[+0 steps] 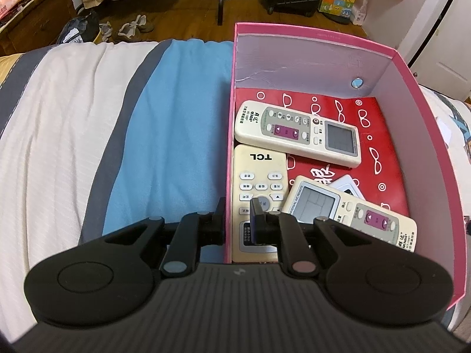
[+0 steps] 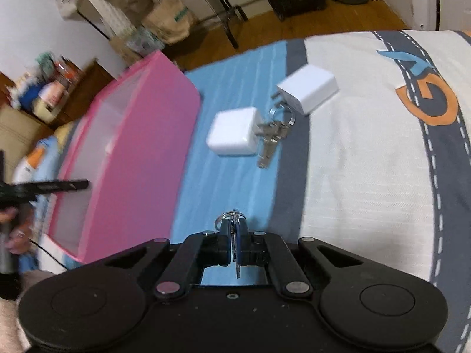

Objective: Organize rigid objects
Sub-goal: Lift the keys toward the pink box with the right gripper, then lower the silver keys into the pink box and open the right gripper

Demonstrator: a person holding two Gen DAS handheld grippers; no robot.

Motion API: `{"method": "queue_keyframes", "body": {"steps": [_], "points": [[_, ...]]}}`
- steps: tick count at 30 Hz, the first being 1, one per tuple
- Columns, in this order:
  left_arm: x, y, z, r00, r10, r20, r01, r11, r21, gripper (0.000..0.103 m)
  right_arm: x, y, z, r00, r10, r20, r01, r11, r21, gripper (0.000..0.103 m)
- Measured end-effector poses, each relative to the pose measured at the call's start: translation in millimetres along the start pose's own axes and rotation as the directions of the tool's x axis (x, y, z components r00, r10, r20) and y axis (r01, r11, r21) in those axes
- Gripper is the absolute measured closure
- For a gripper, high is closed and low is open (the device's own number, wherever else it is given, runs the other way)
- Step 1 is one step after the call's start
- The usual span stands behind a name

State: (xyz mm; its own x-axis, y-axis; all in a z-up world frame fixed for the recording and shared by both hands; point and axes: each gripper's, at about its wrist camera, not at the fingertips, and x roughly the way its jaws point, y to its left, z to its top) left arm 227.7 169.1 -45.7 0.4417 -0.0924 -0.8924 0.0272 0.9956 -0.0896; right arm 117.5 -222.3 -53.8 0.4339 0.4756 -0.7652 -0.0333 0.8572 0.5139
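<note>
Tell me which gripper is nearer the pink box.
Left. The left gripper is clamped on the pink box's wall. The right gripper sits beside the box, off it, shut on a key.

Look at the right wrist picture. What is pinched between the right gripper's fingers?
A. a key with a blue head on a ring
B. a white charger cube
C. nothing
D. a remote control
A: the right gripper is shut on a blue-headed key with its ring poking out in front, while both white charger cubes lie apart on the bedspread.
</note>
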Motion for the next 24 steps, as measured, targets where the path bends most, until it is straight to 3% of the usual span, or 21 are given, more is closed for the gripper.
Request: {"method": "queue_keyframes", "body": {"steps": [3,6,12,18,24], "points": [[-1,0,-1,1.0,-0.002,0.003,0.002,1.0,-0.003,0.091,-17,2,-1,0.997,0.05,0.052,-0.051,0.999,0.003,0.098],[-1,0,0,1.0,-0.002,-0.001,0.002,1.0,-0.01,0.091,-31,17,-6,0.99,0.104,0.098,-0.098,0.993,-0.065,0.098],[-2,1,-1,1.0,-0.002,0.003,0.002,1.0,-0.013,0.091,-49,67,-4,0.956,0.256,0.141,-0.224,0.952,-0.207,0.098],[-2,1,-1,1.0,-0.003,0.003,0.003,1.0,-0.014,0.091,-25,126,10,0.931,0.364,0.035,-0.342,0.899,-0.273,0.098],[-2,3,1,1.0,-0.018,0.007,0.018,1.0,-0.019,0.091,29,173,20,0.938,0.328,-0.113,-0.347,0.872,-0.346,0.098]]}}
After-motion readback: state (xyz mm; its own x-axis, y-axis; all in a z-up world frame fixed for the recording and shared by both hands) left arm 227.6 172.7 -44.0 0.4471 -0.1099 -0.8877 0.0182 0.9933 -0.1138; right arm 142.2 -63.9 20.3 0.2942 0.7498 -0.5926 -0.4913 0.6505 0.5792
